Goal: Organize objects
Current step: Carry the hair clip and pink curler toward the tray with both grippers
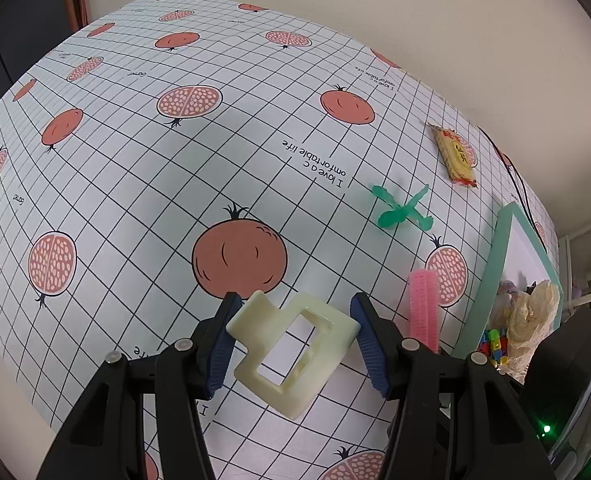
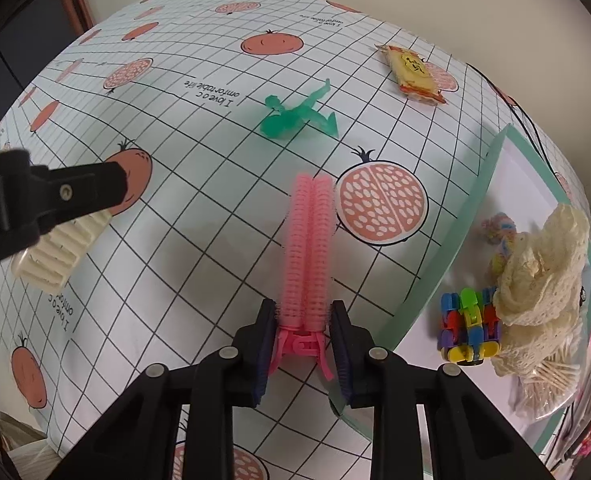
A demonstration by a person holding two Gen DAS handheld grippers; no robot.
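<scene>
My left gripper (image 1: 295,320) is shut on a cream hair claw clip (image 1: 291,344), whose two sides press against the blue pads just above the pomegranate-print tablecloth (image 1: 175,184). In the right wrist view, the same clip (image 2: 55,248) shows at the far left under a black finger (image 2: 79,188). My right gripper (image 2: 304,320) is shut on the hinge end of a pink hair roller clip (image 2: 309,240), which points away along the cloth. This roller (image 1: 423,304) is also seen just right of the left gripper.
A green toy figure (image 2: 295,116) and a yellow snack packet (image 2: 413,74) lie farther back on the cloth. At the right stands a teal-rimmed tray (image 2: 455,232) holding colourful small clips (image 2: 467,328), a cream lace piece (image 2: 543,264) and a scrunchie (image 2: 497,226).
</scene>
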